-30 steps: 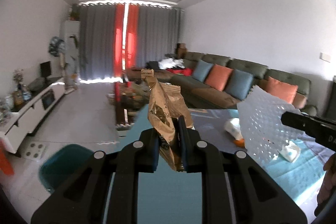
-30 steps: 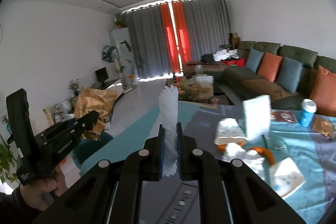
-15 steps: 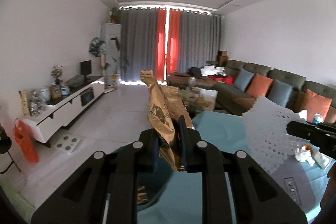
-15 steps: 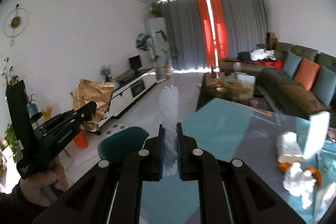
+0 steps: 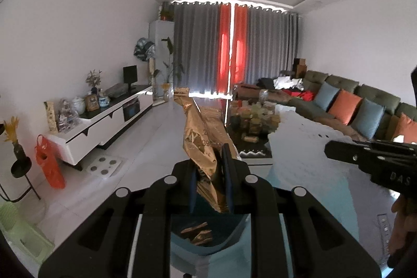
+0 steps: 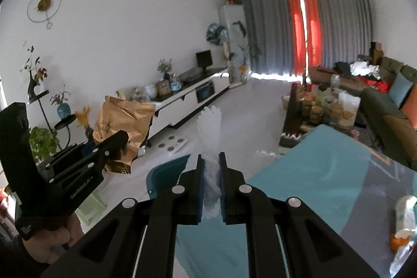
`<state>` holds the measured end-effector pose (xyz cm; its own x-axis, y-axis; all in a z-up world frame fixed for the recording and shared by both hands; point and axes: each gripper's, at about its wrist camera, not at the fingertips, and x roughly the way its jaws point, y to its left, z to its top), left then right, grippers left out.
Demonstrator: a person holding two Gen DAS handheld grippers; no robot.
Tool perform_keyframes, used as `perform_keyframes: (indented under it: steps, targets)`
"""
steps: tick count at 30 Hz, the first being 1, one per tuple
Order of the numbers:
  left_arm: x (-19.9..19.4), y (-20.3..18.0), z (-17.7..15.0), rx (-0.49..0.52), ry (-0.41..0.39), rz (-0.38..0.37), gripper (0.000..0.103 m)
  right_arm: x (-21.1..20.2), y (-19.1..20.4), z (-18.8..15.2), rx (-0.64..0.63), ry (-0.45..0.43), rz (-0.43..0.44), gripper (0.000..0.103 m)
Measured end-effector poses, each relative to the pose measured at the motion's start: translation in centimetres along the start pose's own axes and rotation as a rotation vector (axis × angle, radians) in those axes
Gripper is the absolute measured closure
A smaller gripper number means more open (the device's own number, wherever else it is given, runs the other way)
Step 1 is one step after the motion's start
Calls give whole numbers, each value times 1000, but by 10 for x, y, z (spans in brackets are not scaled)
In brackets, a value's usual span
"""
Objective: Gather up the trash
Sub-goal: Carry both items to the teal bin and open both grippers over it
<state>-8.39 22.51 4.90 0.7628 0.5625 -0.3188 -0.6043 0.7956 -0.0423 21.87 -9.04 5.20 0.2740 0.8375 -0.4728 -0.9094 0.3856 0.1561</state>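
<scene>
Your left gripper pinched the gold wrapper directly above the teal bin (wrappers already inside), your right gripper clamped the white foam net, bin edge beyond.

Bin below left tongs; wrappers inside bin.
</scene>
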Motion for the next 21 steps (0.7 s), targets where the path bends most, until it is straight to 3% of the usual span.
perform_keyframes:
  steps: [9,21]
  targets:
    - [64,0,-20,-16,113,12,86,62,1,8,-25,117,26,94]
    - [186,30,-74,-83,370,4,85,159,19,6,-65,310,12,94]
